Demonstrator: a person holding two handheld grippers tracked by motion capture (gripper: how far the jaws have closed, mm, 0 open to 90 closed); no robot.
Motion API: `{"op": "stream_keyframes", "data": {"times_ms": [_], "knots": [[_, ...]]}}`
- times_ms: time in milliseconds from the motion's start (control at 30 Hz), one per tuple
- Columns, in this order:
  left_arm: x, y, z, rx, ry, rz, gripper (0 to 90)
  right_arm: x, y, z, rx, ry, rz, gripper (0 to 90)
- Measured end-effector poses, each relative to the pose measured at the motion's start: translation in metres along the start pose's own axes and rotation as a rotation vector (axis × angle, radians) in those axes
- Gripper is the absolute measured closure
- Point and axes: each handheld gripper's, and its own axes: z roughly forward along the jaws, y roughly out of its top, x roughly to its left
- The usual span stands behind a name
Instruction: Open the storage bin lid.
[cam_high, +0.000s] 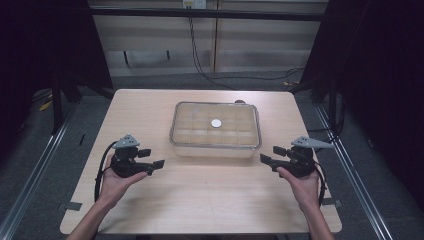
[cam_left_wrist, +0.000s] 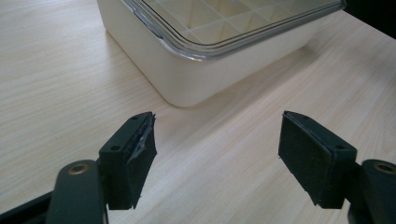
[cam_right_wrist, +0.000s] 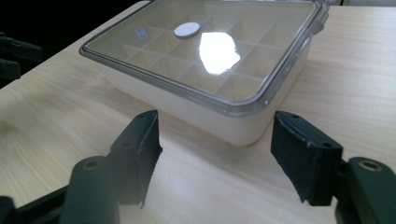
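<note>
We saw a white box (cam_high: 215, 145) with a clear lid (cam_high: 216, 122) sitting at the middle of the wooden table (cam_high: 150, 210), lid on. Through the lid we made out a grid of compartments, and a small white round disc (cam_high: 216, 123) lay at the lid's centre; we could not tell if it sat on top of the lid or under it.

The left gripper (cam_high: 150, 159) was held in the person's left hand (cam_high: 115, 182), near the box's front left corner but apart from it. In the left gripper view its jaws stood wide apart with nothing between them, bare table beneath, box corner (cam_left_wrist: 187, 93) ahead.

The right gripper (cam_high: 272, 155) was in the right hand (cam_high: 302, 185), near the box's front right corner, not touching. Its jaws were also spread and empty in the right gripper view, aimed at the box's near corner (cam_right_wrist: 243, 130). There a bright glare patch (cam_right_wrist: 215, 51) sat on the lid beside the disc (cam_right_wrist: 187, 29).

Both grippers pointed inward toward the box, one on each side.
</note>
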Motion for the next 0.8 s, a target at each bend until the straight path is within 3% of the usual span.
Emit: {"op": "stream_keyframes", "data": {"times_ms": [67, 200, 233, 500, 600, 667, 800], "knots": [[0.001, 0.001, 0.002, 0.013, -0.003, 0.017, 29.7, 0.0, 0.006, 0.007, 0.008, 0.011, -0.014, 31.2], [0.003, 0.002, 0.009, 0.027, -0.009, 0.009, 30.1, -0.004, 0.007, 0.017, 0.023, 0.006, -0.028, 30.0], [0.005, 0.003, 0.011, 0.035, -0.007, 0.007, 30.0, -0.009, 0.01, 0.02, 0.017, -0.003, -0.018, 26.1], [0.016, 0.022, 0.016, -0.006, 0.011, -0.032, 28.3, -0.022, 0.025, 0.029, 0.049, -0.015, 0.007, 25.4], [0.014, 0.028, 0.017, 0.006, 0.029, 0.002, 27.7, -0.027, 0.03, 0.029, 0.033, -0.013, 0.028, 25.4], [0.014, 0.033, 0.017, 0.001, 0.015, 0.01, 27.5, -0.031, 0.034, 0.028, 0.014, -0.009, 0.03, 26.1], [0.017, 0.042, 0.021, -0.002, 0.008, 0.001, 27.9, -0.037, 0.042, 0.032, 0.029, 0.002, 0.031, 28.2]]}}
